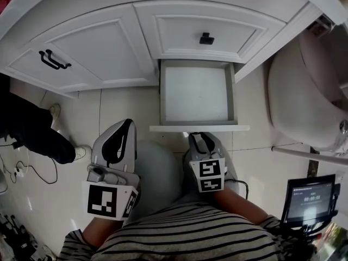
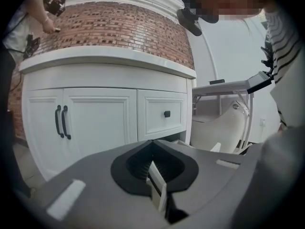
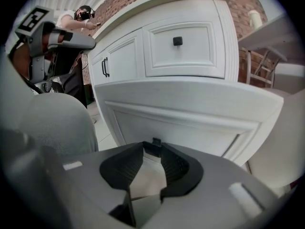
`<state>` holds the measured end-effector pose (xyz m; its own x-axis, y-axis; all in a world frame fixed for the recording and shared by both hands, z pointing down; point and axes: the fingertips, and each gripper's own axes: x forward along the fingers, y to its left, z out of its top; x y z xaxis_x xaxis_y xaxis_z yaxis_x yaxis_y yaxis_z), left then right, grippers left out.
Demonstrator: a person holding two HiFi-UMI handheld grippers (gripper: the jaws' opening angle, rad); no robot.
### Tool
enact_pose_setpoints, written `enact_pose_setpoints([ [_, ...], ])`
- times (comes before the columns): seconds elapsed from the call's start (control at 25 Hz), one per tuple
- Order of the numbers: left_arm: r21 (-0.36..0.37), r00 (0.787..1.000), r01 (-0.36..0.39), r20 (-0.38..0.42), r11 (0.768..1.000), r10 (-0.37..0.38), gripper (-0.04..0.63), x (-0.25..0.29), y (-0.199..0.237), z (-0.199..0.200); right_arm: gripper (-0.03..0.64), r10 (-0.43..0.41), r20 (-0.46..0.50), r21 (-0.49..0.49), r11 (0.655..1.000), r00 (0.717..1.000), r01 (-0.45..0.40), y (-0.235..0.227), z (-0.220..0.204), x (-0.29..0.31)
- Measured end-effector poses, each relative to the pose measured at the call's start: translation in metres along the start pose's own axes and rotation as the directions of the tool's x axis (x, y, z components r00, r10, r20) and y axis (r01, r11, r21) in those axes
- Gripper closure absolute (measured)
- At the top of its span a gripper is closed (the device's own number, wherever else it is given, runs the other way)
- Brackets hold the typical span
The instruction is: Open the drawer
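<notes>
The drawer [image 1: 162, 94] is the lower one in the middle of the white cabinet [image 1: 103, 48]. It stands pulled out far toward me, so that I see down onto its whole bottom, which is bare. My right tongs [image 3: 156, 146] are at the drawer's front panel, and their jaws are closed on the small dark knob [image 3: 156, 141] there; nothing else is between them. My left tongs [image 1: 126, 125] hang low at my left side, well apart from the drawer, with the jaws pressed together and nothing in them. I judge that the task is finished or almost finished: the opening is done as far as I can see. What is left is only to let the knob go and take the right tongs away, perhaps after a little more pull if the drawer has more travel, which I cannot tell. The upper drawer [image 1: 201, 29] is shut, and the two doors at the left with the black handles [image 1: 53, 60] are shut also. About writing: I find no brand and no label on the cabinet. The cubes on both tongs carry only black and white square patterns, no letters. The small screen [image 1: 310, 199] at my right shows a row of pale digits, but they are too small for reading.
</notes>
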<state>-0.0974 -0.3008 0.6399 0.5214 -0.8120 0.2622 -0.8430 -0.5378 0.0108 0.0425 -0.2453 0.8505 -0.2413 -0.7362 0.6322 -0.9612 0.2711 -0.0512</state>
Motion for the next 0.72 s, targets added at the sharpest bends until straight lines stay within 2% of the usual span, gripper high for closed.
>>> enact_pose_setpoints([
  [0.12, -0.003, 1.0, 0.0, 0.0, 1.0, 0.0, 0.578, 0.001, 0.002, -0.001, 0.5, -0.012, -0.001, -0.004, 1.0, 1.0, 0.012, 0.001, 0.001, 0.002],
  [0.24, -0.006, 1.0, 0.015, -0.018, 1.0, -0.015, 0.578, 0.002, 0.002, -0.001, 0.492, -0.071, -0.028, -0.002, 0.997, 0.997, 0.071, 0.001, -0.002, 0.0],
  [0.4, -0.051, 0.995, 0.032, -0.098, 0.998, -0.037, 0.578, -0.002, 0.001, 0.011, 0.508, -0.101, -0.099, 0.076, 0.991, 0.99, 0.109, 0.0, 0.006, -0.025],
  [0.48, -0.073, 0.989, 0.036, -0.143, 0.997, -0.046, 0.578, -0.012, -0.002, 0.031, 0.512, -0.084, -0.11, 0.106, 0.99, 0.99, 0.096, 0.007, 0.029, -0.058],
  [0.56, -0.085, 0.984, 0.045, -0.17, 0.995, -0.059, 0.578, -0.028, -0.012, 0.059, 0.529, -0.074, -0.087, 0.097, 0.992, 0.993, 0.083, 0.015, 0.066, -0.099],
  [0.72, -0.094, 0.982, 0.071, -0.171, 0.993, -0.086, 0.578, -0.071, -0.044, 0.14, 0.6, -0.091, 0.033, 0.049, 0.995, 0.995, 0.09, 0.019, 0.167, -0.198],
])
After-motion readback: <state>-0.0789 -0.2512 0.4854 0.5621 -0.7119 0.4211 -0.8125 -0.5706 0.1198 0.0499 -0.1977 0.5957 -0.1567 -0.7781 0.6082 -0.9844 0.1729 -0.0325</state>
